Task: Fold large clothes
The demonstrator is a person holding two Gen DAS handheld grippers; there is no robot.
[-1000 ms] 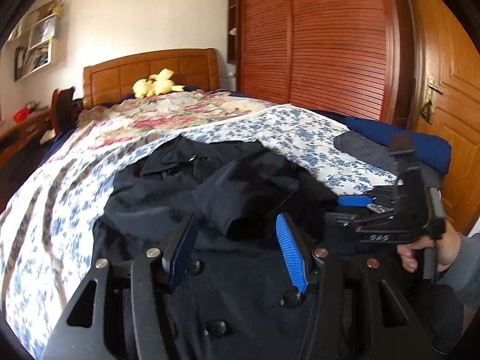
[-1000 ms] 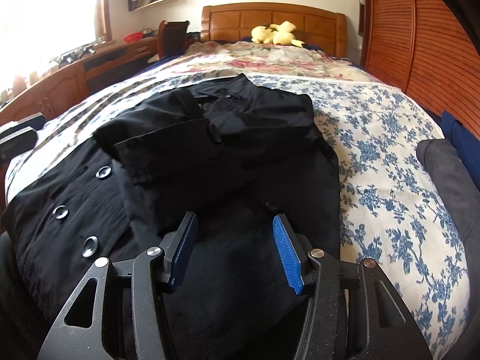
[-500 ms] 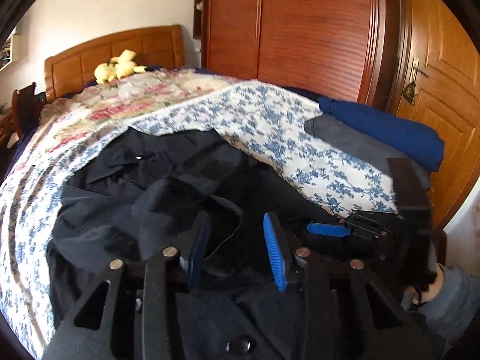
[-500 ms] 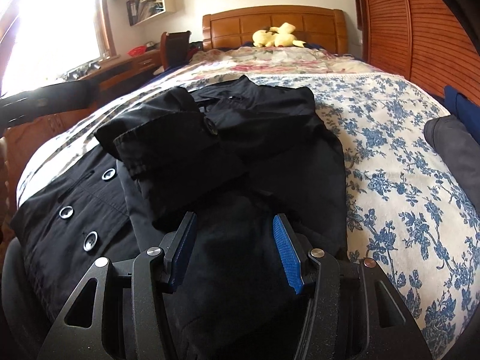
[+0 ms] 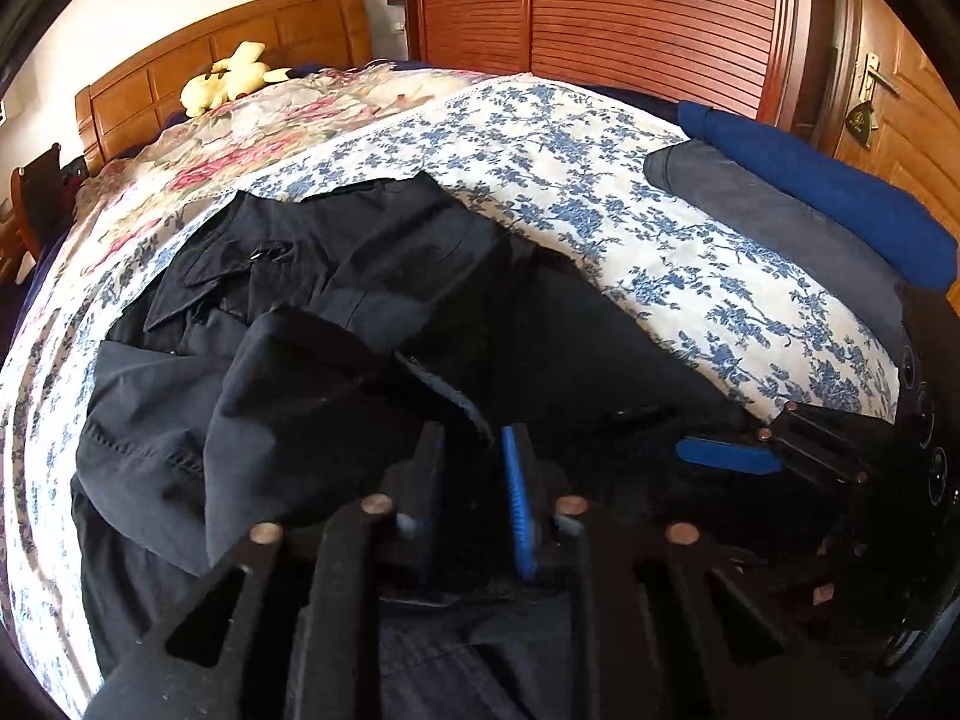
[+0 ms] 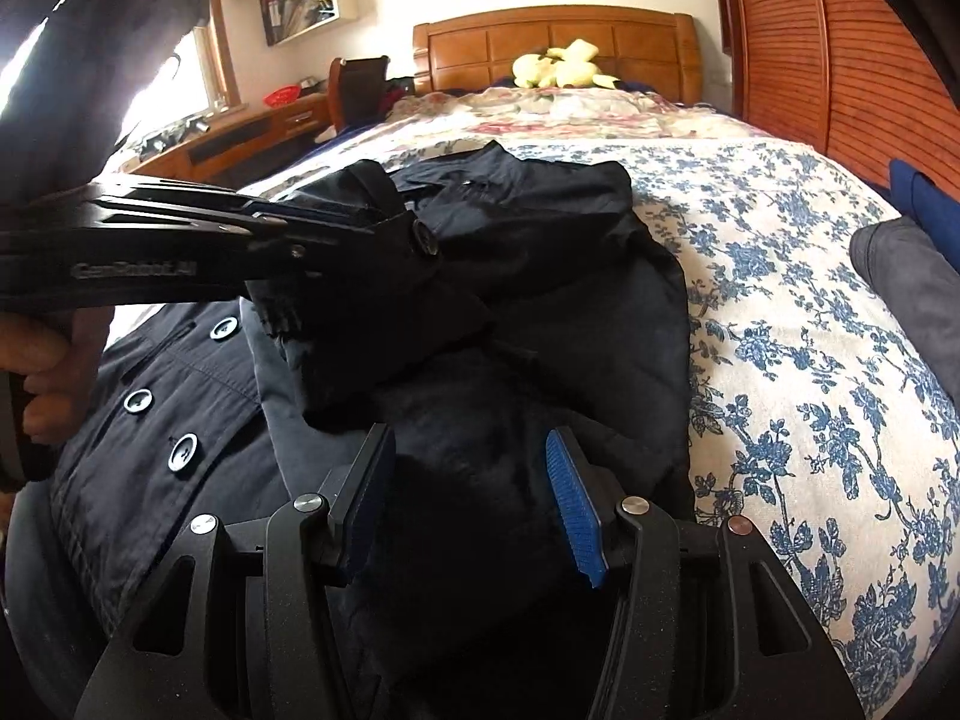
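Floral bedspread [image 5: 600, 192] bare rightward, left tool [image 6: 384, 228] just closed pinching black coat [image 6: 540, 276] sleeve, right tool [image 6: 474, 498] half-open, empty.

Black coat [image 6: 540, 300] on floral bedspread [image 6: 810, 360], sleeve between left gripper [image 6: 384, 228] jaws.

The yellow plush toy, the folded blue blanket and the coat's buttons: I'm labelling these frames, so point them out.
yellow plush toy [image 6: 561, 65], right wrist view, body.
folded blue blanket [image 5: 840, 192], left wrist view, top.
coat's buttons [image 6: 182, 452], right wrist view, nearest button.

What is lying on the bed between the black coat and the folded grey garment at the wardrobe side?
Only bare floral bedspread separates black coat from grey garment; the left wrist view shows it.
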